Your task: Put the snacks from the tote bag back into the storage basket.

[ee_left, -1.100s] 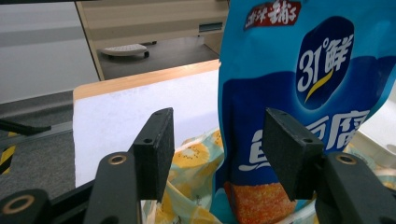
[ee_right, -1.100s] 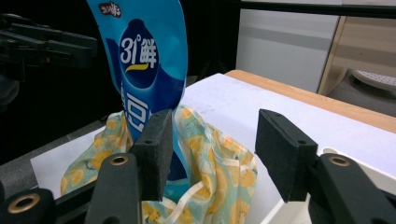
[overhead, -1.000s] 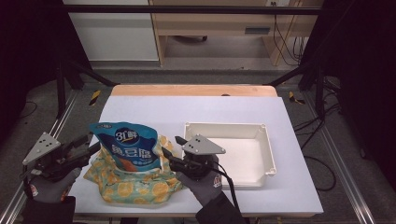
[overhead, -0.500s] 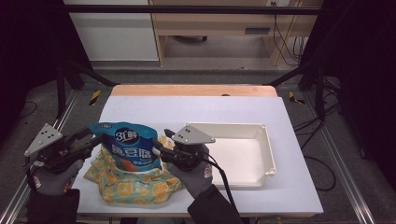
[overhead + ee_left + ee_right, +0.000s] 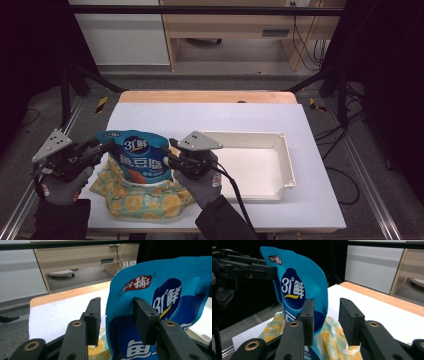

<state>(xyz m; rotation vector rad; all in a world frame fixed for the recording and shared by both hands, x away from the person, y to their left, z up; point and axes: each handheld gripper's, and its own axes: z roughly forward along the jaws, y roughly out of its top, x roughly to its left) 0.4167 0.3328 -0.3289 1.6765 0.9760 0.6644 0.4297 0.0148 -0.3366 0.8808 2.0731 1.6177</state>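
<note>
Blue pouch [image 5: 141, 159] w/ white text; yellow orange-print cloth [image 5: 145, 197]; white tray [image 5: 280, 165].

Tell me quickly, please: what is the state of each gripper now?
Left gripper: closing, blue pouch edge between the fingers, gap visible, not gripped.
Right gripper: closing around the pouch's other edge, not gripped.

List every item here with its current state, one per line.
Blue snack pouch: upright, its edges between both tools' jaws.
Yellow patterned bag: crumpled, lying flat under the pouch.
White tray: empty.
Left tool: jaws closing, not yet pressing.
Right tool: jaws closing, gap remains.
</note>
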